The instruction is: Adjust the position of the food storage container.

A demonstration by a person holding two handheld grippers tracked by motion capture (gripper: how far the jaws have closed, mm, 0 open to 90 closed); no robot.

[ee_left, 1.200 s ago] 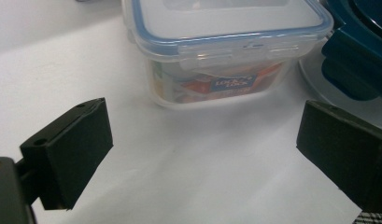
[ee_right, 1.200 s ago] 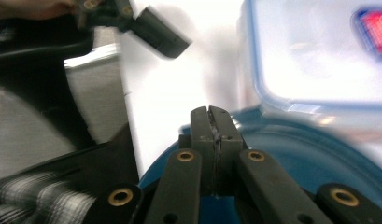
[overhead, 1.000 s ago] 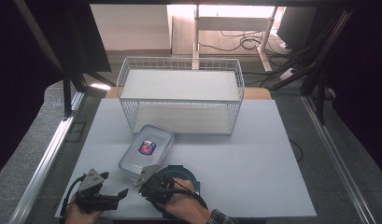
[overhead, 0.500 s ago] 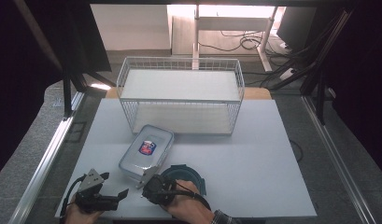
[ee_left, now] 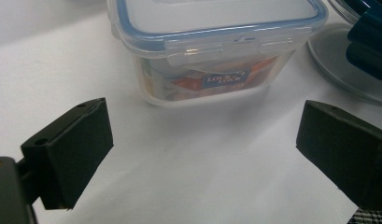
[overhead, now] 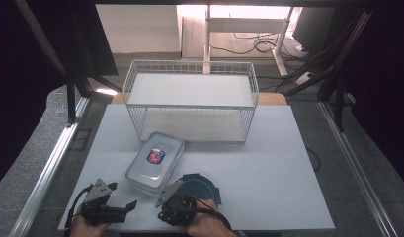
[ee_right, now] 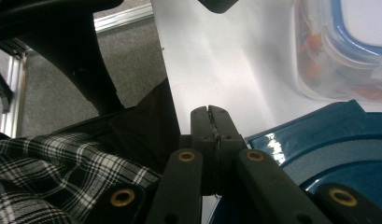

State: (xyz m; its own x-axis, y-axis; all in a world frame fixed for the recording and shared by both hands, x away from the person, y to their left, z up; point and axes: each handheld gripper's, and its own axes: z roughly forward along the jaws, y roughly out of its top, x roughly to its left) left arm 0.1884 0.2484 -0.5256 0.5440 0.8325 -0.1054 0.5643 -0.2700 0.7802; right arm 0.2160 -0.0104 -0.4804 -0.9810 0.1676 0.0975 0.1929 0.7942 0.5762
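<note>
1. The left gripper is held at the near left edge of the white table, with its jaws spread wide and nothing between them.
2. In the left gripper view, the two black pads are seen well apart, pointed at the short side of a clear food box that lies just ahead on the table, untouched.
3. The food box is closed by a clear lid with a blue seal, and a red and blue label is shown on top; it is placed between the grippers and the white wire basket standing farther back.
4. The right gripper is held just right of the left one, at the near edge of the table.
5. In the right gripper view, its jaws are seen pressed fully together, with nothing gripped between them.
6. A dark blue round lid lies just beside the food box, and the right gripper is positioned over its near left rim; whether it is touched cannot be told.
</note>
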